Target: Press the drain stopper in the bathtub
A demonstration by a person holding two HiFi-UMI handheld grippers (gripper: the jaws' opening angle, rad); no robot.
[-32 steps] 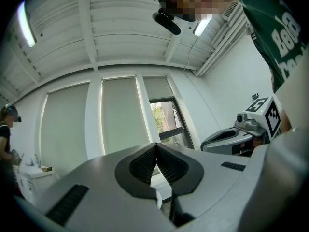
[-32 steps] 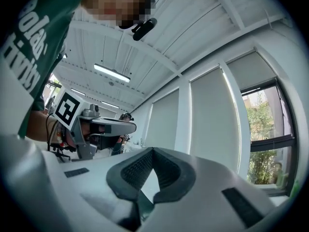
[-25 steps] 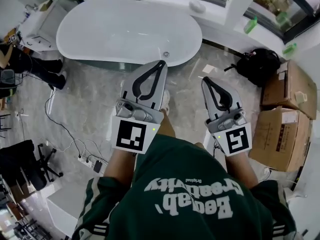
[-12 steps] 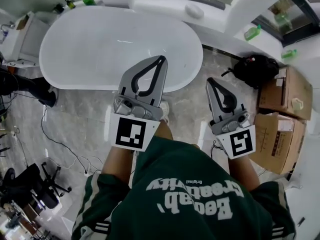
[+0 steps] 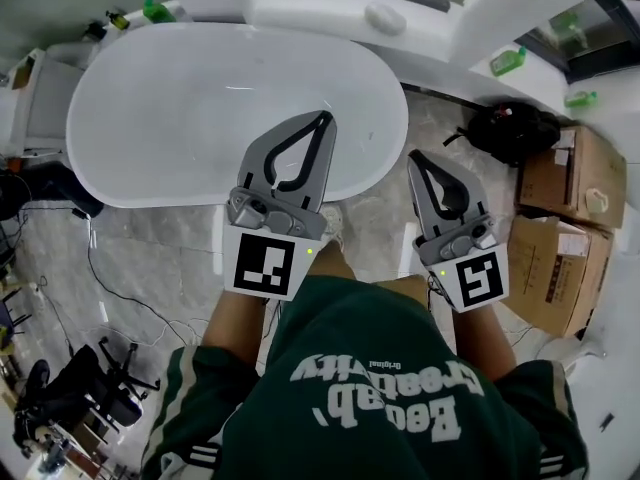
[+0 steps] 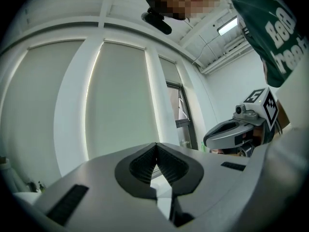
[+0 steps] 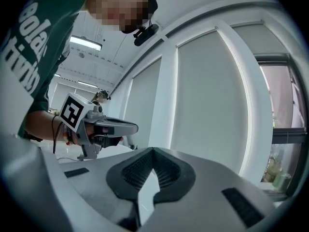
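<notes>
Head view: a white oval freestanding bathtub point(image 5: 200, 108) filled the 10–12 o'clk part of the frame, standing on a grey marble floor point(image 5: 150, 238). The grey left gripper point(image 5: 324, 117) w/ black-lined fingers overlapped the tub's near rim, at approx 5 o'clk of the tub. Its fingers were closed tip to tip w/ nothing btwn them. The left gripper view showed the ribbed pads meeting at the tip, w/ only the moulded hollow behind them. The right gripper point(image 5: 414, 155) was near it at 3 o'clk, over the floor just off the tub's end, fingers likewise pressed together & empty. Both pointed toward 12 o'clk. The drain stopper couldn't be made out in any view; the left gripper covered part of the basin.

At 6 o'clk was the person's dark green shirt w/ white lettering point(image 5: 380, 388). A black backpack point(image 5: 510, 133) lay on the floor at 2 o'clk, w/ two brown cardboard boxes point(image 5: 560, 253) at 3 o'clk just beyond it. A green bottle point(image 5: 508, 61) stood on the white ledge at 1 o'clk. Black cables point(image 5: 120, 278) trailed across the floor at 8 o'clk, nr a black office chair point(image 5: 90, 393) at 7 o'clk.

Both gripper views looked up at white window frames & pale blinds. Each showed the other gripper w/ its marker cube: at 3 o'clk in the left gripper view, at 9 o'clk in the right gripper view.
</notes>
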